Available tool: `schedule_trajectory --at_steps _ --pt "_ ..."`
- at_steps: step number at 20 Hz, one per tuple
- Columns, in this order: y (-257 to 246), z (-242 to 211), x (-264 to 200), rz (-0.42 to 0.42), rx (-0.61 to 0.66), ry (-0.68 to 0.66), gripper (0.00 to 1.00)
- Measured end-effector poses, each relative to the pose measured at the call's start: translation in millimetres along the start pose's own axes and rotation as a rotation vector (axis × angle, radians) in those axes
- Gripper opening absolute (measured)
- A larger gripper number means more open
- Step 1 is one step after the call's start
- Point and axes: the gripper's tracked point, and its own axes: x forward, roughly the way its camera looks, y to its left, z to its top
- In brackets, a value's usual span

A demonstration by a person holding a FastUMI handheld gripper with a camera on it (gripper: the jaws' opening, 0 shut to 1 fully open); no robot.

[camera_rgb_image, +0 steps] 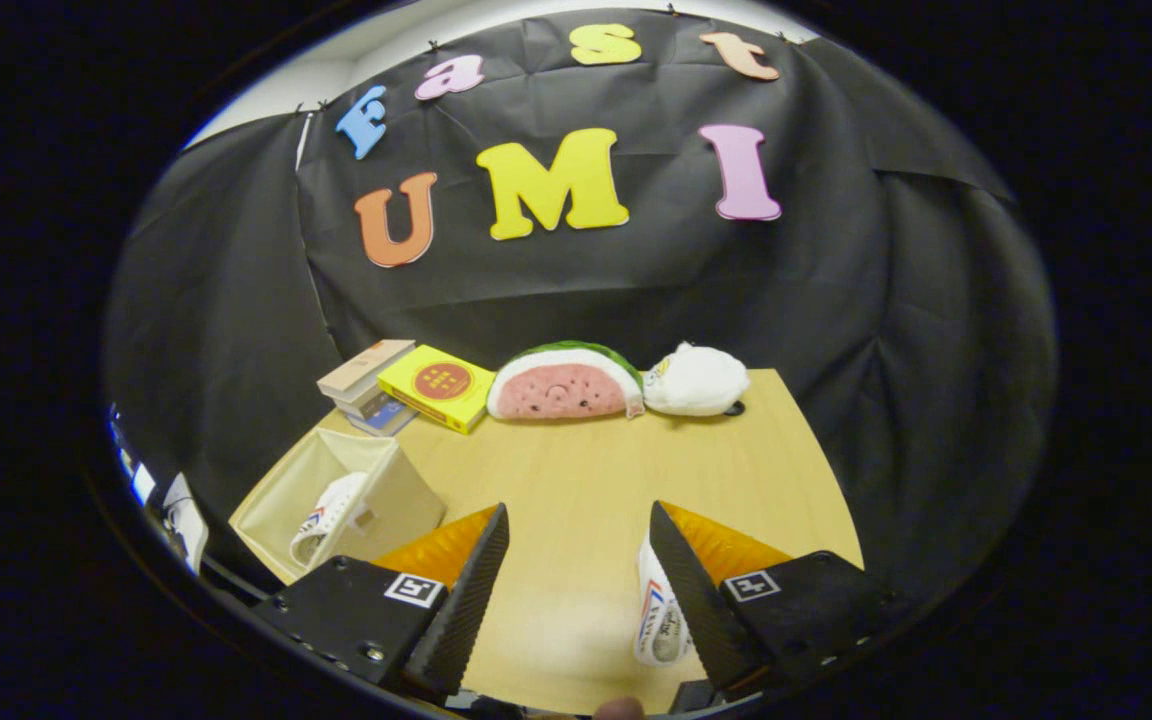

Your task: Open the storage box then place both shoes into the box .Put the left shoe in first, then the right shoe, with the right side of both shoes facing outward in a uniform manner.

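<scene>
Jaws spread, empty — shoe (658, 610) touching right finger (688, 585).

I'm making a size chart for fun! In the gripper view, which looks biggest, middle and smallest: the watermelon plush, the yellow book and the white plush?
1. Watermelon plush: looks biggest.
2. Yellow book and white plush: look about alike, so I won't rank them.

All three sit at the table's far edge, well beyond the open tool, so nearness hardly skews this.
</scene>
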Motion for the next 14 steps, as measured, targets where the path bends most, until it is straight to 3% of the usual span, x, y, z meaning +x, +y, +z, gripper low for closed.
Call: schedule_trajectory --at_steps 6,14 --pt "-59.3 -53.4 6.1 -0.017 -0.017 0.080 0.86" --pt "-92.1 -140.0 43.7 -0.010 0.065 0.281 0.86"
